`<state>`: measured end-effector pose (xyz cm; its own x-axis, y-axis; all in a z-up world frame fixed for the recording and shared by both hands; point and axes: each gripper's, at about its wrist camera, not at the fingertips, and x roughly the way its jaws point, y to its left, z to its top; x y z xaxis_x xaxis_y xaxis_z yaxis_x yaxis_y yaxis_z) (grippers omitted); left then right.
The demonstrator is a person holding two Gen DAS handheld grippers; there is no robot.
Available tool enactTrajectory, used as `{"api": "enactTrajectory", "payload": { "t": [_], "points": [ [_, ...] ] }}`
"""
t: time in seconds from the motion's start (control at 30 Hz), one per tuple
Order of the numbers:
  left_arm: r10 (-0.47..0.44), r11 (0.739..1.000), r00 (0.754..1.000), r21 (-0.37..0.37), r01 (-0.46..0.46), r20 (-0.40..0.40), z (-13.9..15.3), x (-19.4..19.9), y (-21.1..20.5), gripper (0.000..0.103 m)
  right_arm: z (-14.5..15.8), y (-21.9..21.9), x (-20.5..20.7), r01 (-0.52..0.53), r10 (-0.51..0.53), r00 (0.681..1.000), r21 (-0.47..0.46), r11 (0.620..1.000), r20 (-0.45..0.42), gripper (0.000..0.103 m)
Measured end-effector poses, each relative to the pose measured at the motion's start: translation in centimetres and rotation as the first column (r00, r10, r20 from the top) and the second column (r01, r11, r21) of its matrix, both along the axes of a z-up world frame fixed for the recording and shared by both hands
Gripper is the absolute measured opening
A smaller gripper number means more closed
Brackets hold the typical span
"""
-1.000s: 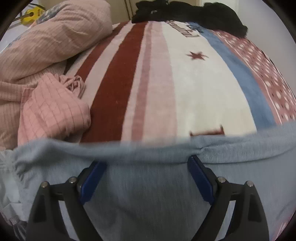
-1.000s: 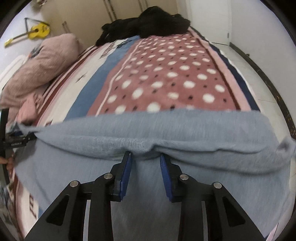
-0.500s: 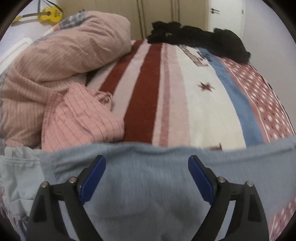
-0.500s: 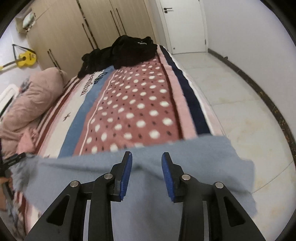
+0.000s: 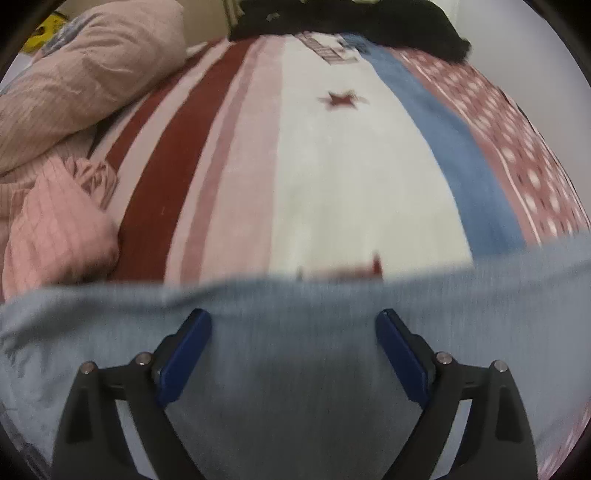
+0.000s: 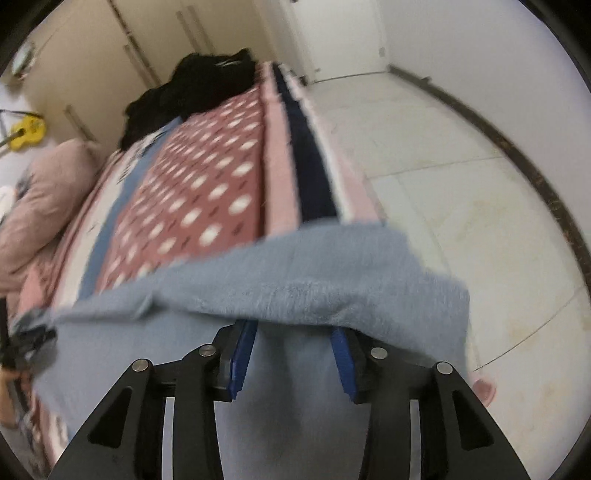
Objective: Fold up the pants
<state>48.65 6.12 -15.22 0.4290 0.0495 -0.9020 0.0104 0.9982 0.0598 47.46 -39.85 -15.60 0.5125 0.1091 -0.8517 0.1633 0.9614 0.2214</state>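
Light grey-blue pants lie across the near end of a striped and dotted bed blanket. My left gripper is open wide, its blue pads over the cloth just behind the far edge. In the right wrist view the pants are lifted, a fold draped over the tips of my right gripper. Its jaws stand apart with cloth between them, and their tips are hidden by the fold. The left gripper shows at the far left edge of that view.
A pink quilt and a pink checked garment lie at the left. Black clothes lie at the far end of the bed. The tiled floor is to the right of the bed, a yellow ukulele by the wardrobe.
The right gripper has lifted and tilted, its jaws now wider, with the pants' edge raised over its tips. The left gripper has tipped lower over the bed and stays open.
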Motion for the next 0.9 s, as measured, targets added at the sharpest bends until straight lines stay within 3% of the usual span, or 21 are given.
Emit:
{"api": "enactTrajectory", "payload": {
  "t": [0.07, 0.17, 0.3, 0.37, 0.43, 0.53, 0.7, 0.73, 0.8, 0.87, 0.9],
  "points": [
    [0.046, 0.999, 0.999, -0.019, -0.045, 0.030, 0.3, 1.1, 0.3, 0.090, -0.6, -0.7, 1.5, 0.044, -0.044, 0.999, 0.002, 0.999, -0.002, 0.036],
    [0.106, 0.994, 0.992, 0.017, -0.107, 0.072, 1.1, 1.8, 0.7, 0.090, -1.2, -1.0, 2.6, 0.095, -0.095, 0.995, -0.032, 0.995, 0.013, 0.036],
    [0.052, 0.997, 0.995, 0.053, -0.056, 0.080, 3.4, 0.4, 2.5, 0.090, -0.6, -1.0, 1.6, 0.115, -0.115, 0.992, 0.007, 0.993, 0.054, 0.038],
    [0.058, 0.995, 0.995, 0.077, -0.065, 0.080, 5.4, -1.3, 4.8, 0.090, 0.6, -0.6, -0.3, 0.083, -0.086, 0.993, 0.037, 0.996, 0.084, 0.048],
    [0.068, 0.996, 0.996, 0.052, -0.071, 0.063, 6.7, -2.6, 7.5, 0.090, 1.7, 0.5, -2.5, 0.023, -0.028, 0.994, 0.052, 0.998, 0.104, 0.058],
    [0.129, 0.990, 0.990, 0.050, -0.132, 0.060, 8.8, -6.2, 12.1, 0.098, 2.8, 1.6, -5.7, -0.052, 0.041, 0.993, 0.089, 0.995, 0.115, 0.069],
    [0.186, 0.982, 0.982, 0.025, -0.187, 0.024, 9.4, -11.8, 18.1, 0.102, 3.0, 4.9, -12.2, -0.171, 0.154, 0.981, 0.151, 0.974, 0.120, 0.073],
    [0.202, 0.979, 0.979, 0.012, -0.202, 0.013, 9.2, -12.9, 18.9, 0.102, 2.7, 5.4, -14.0, -0.187, 0.169, 0.979, 0.170, 0.968, 0.116, 0.073],
    [0.229, 0.970, 0.973, -0.082, -0.230, -0.014, 8.4, -14.7, 20.3, 0.102, 2.1, 5.9, -16.0, -0.201, 0.182, 0.978, 0.220, 0.955, 0.104, 0.073],
    [0.254, 0.937, 0.967, -0.244, -0.250, -0.016, 7.4, -16.8, 21.2, 0.102, 1.1, 5.7, -18.0, -0.190, 0.169, 0.981, 0.312, 0.931, 0.093, 0.075],
    [0.283, 0.899, 0.959, -0.342, -0.274, -0.023, 6.6, -17.9, 21.6, 0.102, 0.7, 5.6, -18.8, -0.179, 0.158, 0.984, 0.352, 0.919, 0.086, 0.077]
  ]
}}
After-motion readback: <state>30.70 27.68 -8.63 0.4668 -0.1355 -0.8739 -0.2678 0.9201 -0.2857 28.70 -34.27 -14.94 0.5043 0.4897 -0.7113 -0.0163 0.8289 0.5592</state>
